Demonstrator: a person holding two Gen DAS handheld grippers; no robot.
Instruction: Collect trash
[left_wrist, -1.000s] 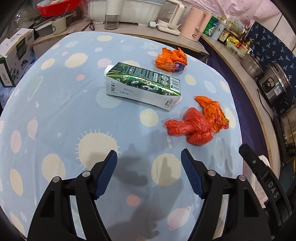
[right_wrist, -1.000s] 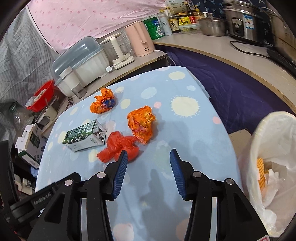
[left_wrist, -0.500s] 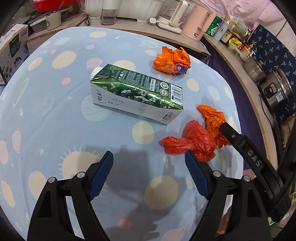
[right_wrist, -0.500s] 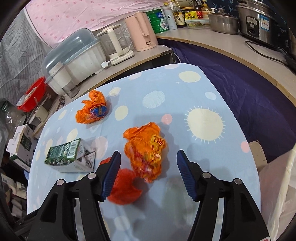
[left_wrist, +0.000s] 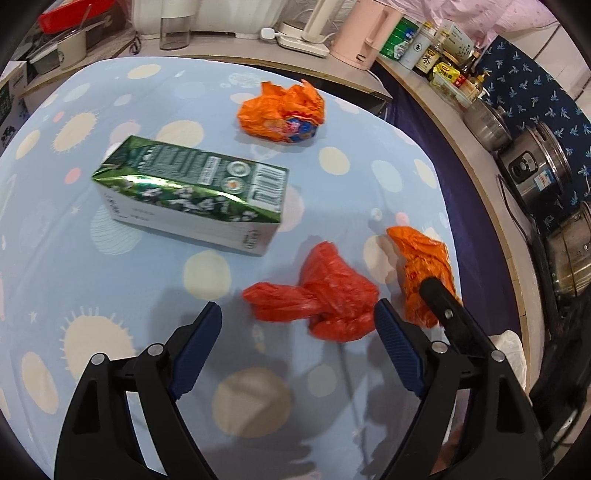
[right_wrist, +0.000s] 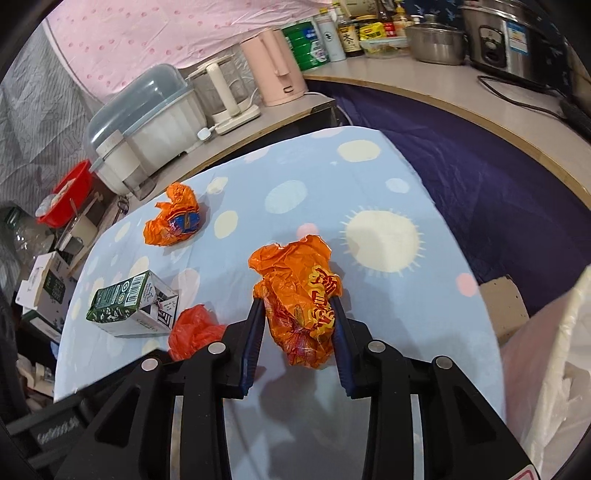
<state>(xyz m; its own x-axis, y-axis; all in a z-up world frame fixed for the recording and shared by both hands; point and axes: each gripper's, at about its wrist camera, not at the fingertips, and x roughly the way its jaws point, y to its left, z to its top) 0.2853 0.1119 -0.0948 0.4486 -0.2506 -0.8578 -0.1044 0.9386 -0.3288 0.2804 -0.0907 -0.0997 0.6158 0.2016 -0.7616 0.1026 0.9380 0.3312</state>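
right wrist view: the right hand-held gripper has closed in on the orange wrapper, now pinched between its fingers and ready for binning; the left hand-held gripper gapes wide.

- A table wears a pale blue cloth with cream suns and dots.
- A curved counter wraps round it, a dark purple drape hanging below.
- On the counter: pink kettle, white kettle, lidded dish box, steel pots, bottles.
- A pink dotted curtain hangs behind.
- A red basin and cardboard boxes sit at the left.
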